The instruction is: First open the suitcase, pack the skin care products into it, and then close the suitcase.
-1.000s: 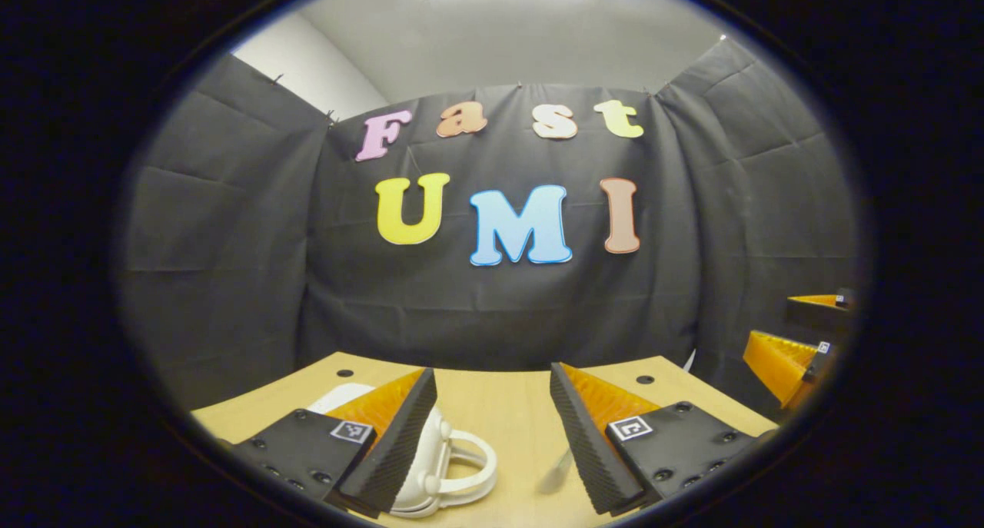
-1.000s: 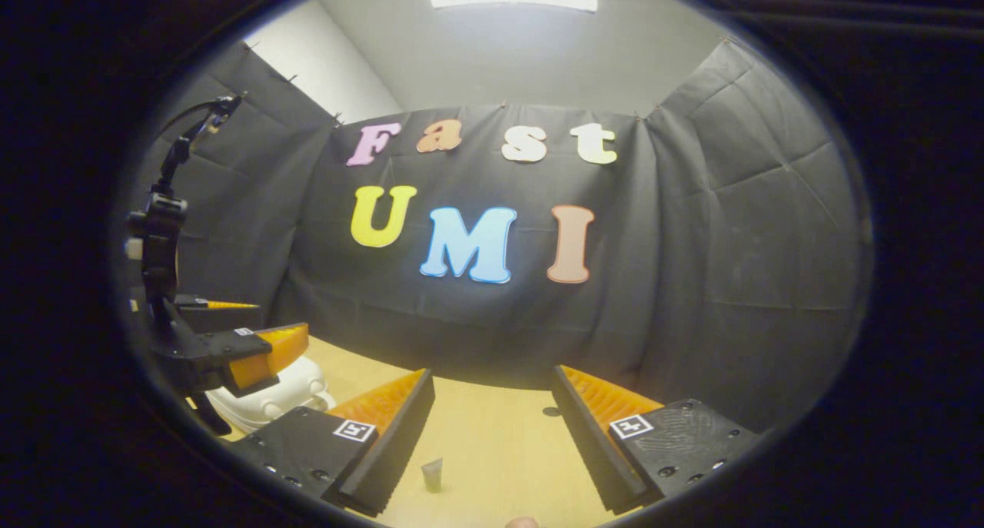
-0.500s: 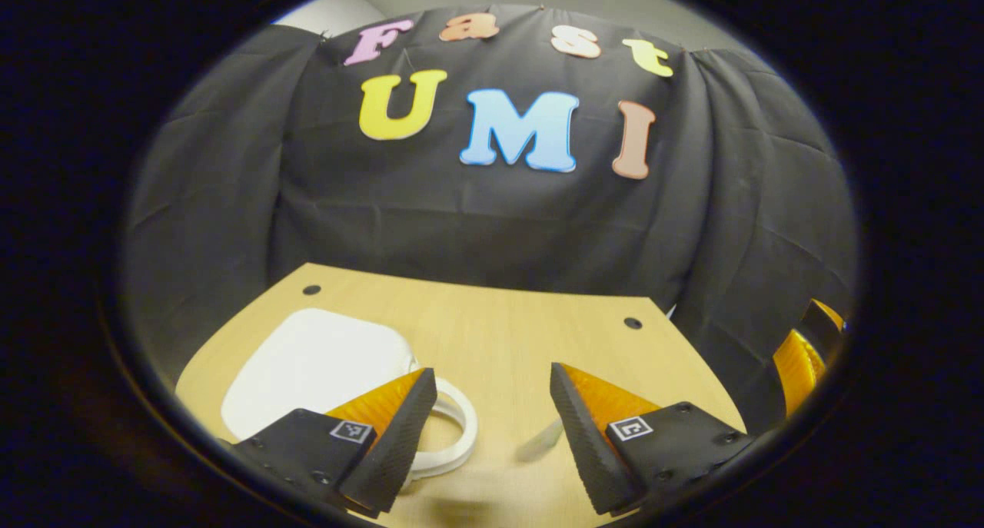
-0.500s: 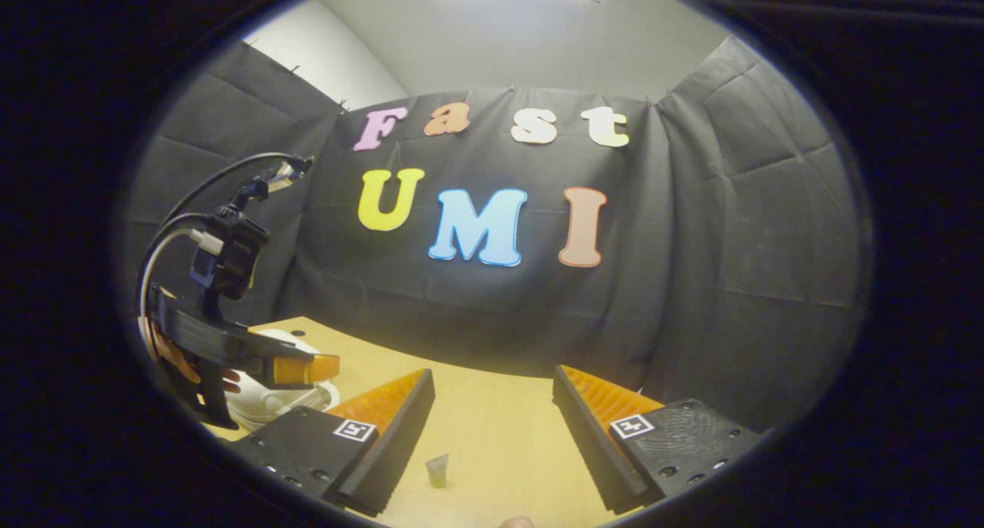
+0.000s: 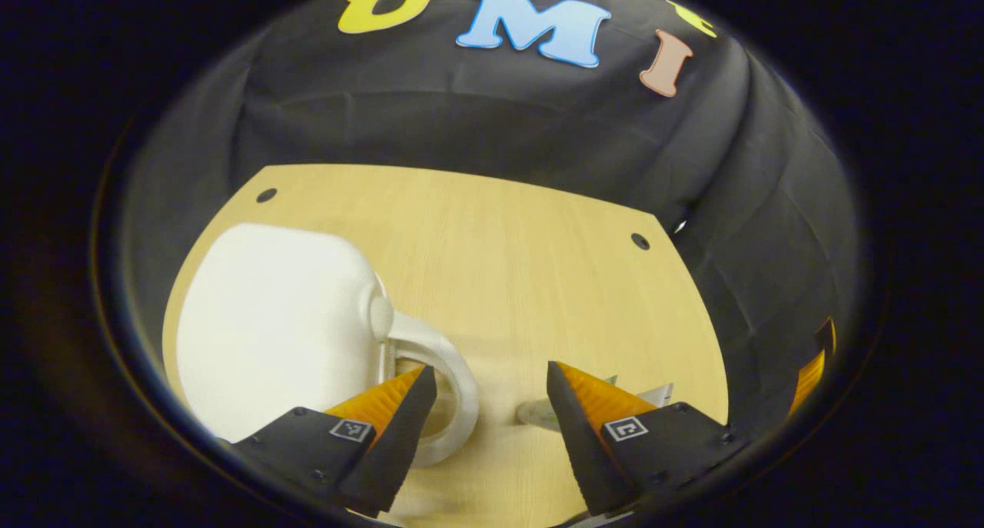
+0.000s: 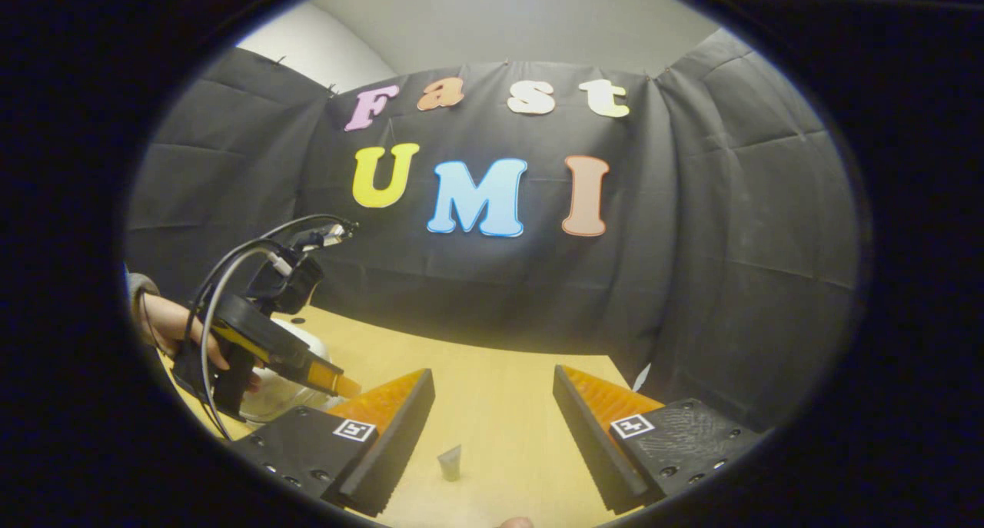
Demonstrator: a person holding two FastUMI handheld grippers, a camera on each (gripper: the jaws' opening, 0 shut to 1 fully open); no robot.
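Note:
A white hard-shell suitcase (image 5: 277, 320) lies shut on the left of the wooden table (image 5: 500, 251), its loop handle (image 5: 453, 366) pointing right. My left gripper (image 5: 488, 405) is open and tilted down, its left finger (image 5: 392, 428) just over the handle without gripping it. A pale skin care tube (image 5: 538, 414) lies on the table, partly hidden by that gripper's right finger. In the right gripper view, my right gripper (image 6: 492, 420) is open above the table, with a small grey tube (image 6: 450, 463) lying between its fingers. The left gripper (image 6: 330, 378) and suitcase (image 6: 280, 390) sit at the left there.
A hand (image 6: 165, 324) with a grey sleeve holds the left gripper, cables looping above it. Two round holes (image 5: 267, 195) (image 5: 639, 241) mark the table's far corners. The black cloth wall stands close behind the table's far edge. The right gripper's orange finger (image 5: 807, 374) shows at the right edge.
The left gripper has tipped downward and come in over the suitcase handle, so the suitcase and table now loom larger. The right gripper has barely moved.

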